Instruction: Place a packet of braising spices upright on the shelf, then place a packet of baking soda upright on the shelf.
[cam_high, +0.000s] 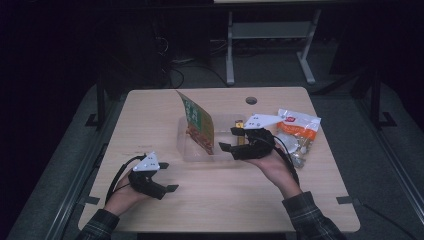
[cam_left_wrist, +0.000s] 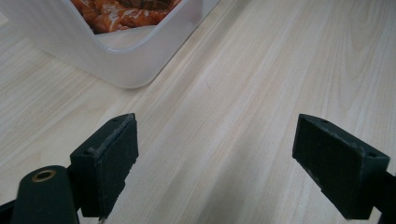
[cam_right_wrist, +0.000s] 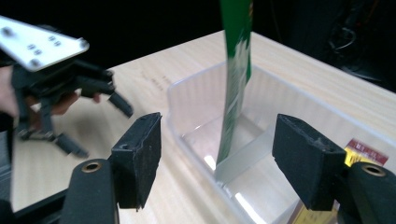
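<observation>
In the tub: green snack packet (cam_high: 197, 122) with a red food picture stands on edge in the clear plastic tub (cam_high: 192, 151) mid-table.
Right gripper (cam_high: 231, 139): jaws apart, empty, just right of the packet.
Left gripper (cam_high: 167, 176): open, near-left, empty.
Surface: pale wood table (cam_high: 150, 115); dark room.
</observation>
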